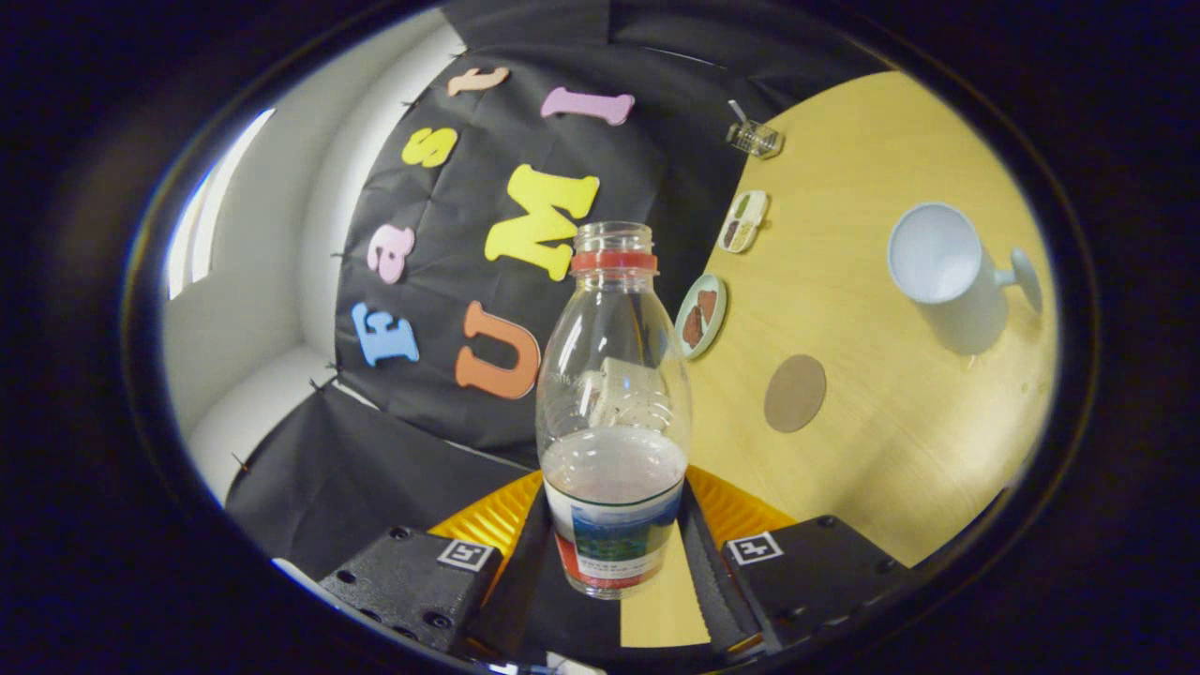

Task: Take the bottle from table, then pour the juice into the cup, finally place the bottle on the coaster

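Gripper clamps bottle between its fingers.

The bottle stands between the two fingers of the claw, which press on its lower part from both sides. Beyond the claw to the right, on the tabletop, lies the coaster. Farther right of it stands the cup. Behind the bottle, a round plate sits near the tabletop's edge, with a small tray beyond it.
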A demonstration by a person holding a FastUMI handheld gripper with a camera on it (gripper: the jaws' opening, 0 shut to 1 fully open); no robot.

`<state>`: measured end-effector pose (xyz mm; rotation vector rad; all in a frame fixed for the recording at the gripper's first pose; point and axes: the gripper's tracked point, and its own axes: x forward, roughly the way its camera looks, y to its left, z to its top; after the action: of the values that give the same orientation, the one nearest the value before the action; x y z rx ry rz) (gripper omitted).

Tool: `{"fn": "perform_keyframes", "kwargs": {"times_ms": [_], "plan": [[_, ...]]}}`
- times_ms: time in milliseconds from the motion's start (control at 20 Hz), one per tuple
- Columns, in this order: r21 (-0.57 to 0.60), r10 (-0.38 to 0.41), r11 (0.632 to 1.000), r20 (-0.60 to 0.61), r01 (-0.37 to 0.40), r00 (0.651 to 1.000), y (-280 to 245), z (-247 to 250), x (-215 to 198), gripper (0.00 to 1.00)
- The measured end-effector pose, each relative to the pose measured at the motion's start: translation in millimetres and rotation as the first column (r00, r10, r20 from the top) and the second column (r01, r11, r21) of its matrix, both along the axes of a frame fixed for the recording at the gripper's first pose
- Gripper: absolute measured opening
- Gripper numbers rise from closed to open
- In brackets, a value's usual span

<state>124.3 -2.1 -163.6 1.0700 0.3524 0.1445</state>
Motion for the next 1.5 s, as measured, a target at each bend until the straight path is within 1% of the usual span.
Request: {"fn": "perform_keyframes", "kwargs": {"times_ms": [100,150,200,250,350,400,500,550,600,700,900,1000,1150,1300,1350,1500], "plan": [[-0.123,0.002,0.992,0.004,-0.002,1.0,-3,-5,-4,0.76],[-0.19,0.016,0.982,-0.001,-0.016,1.0,-2,-9,-9,0.76],[-0.271,0.026,0.962,-0.012,-0.029,1.0,-5,-14,-14,0.76],[-0.356,0.03,0.934,-0.021,-0.035,0.999,-12,-19,-17,0.76],[-0.501,0.019,0.865,-0.021,-0.027,1.0,-26,-17,-16,0.76],[-0.567,0.01,0.824,-0.008,-0.013,1.0,-32,-12,-13,0.76],[-0.692,-0.009,0.722,0.005,0.009,1.0,-45,-5,-11,0.77],[-0.73,-0.017,0.683,0.016,0.023,1.0,-51,-1,-10,0.77],[-0.746,-0.014,0.665,0.039,0.038,0.999,-50,8,-6,0.77],[-0.764,-0.004,0.642,0.075,0.06,0.997,-46,21,0,0.77],[-0.823,-0.001,0.56,0.118,0.098,0.993,-54,43,8,0.77],[-0.835,0.009,0.539,0.137,0.111,0.991,-54,51,15,0.77],[-0.857,0.014,0.499,0.159,0.131,0.987,-61,55,26,0.77],[-0.866,0.008,0.48,0.165,0.141,0.986,-59,57,39,0.77],[-0.873,0.001,0.467,0.157,0.139,0.988,-62,51,46,0.77],[-0.905,-0.014,0.407,0.127,0.122,0.992,-66,33,69,0.77]]}}
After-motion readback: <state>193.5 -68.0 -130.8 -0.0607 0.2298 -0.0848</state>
